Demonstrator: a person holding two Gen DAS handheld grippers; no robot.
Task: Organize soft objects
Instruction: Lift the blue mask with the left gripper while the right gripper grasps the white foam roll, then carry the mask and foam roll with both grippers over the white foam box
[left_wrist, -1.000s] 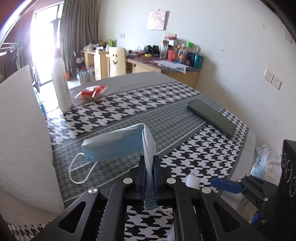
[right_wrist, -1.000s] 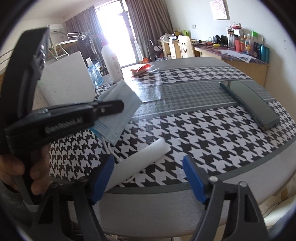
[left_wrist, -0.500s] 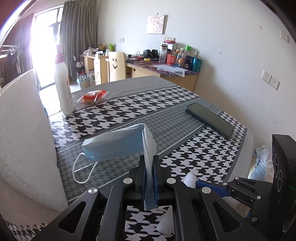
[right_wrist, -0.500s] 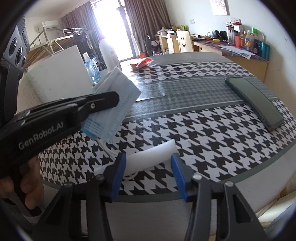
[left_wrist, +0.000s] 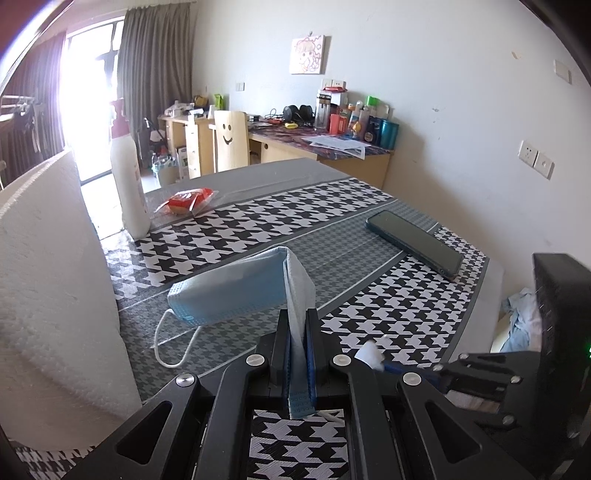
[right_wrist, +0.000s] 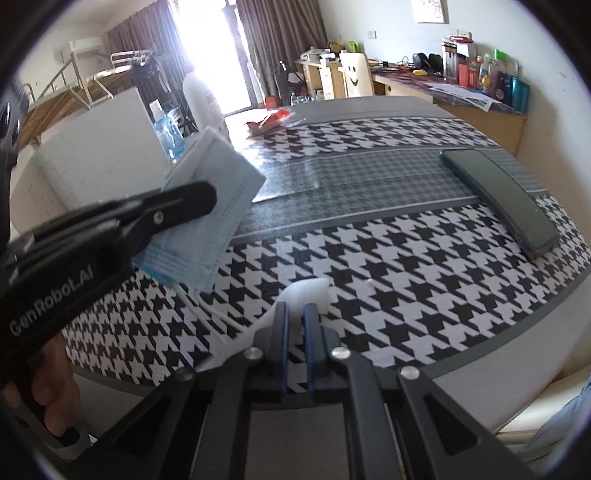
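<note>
My left gripper is shut on a light blue face mask, pinching one end while the rest hangs folded just above the houndstooth tablecloth; its white ear loop trails on the cloth. The mask and left gripper also show in the right wrist view. My right gripper is shut on a white foam strip near the table's front edge, squeezing its middle. The strip's end shows in the left wrist view.
A tall white foam block stands close on the left. A white bottle, a red snack packet and a dark phone lie on the table. A small blue-liquid bottle stands behind the block.
My right gripper has closed from wide open onto the white foam strip. My left gripper keeps its hold on the mask and has barely moved.
</note>
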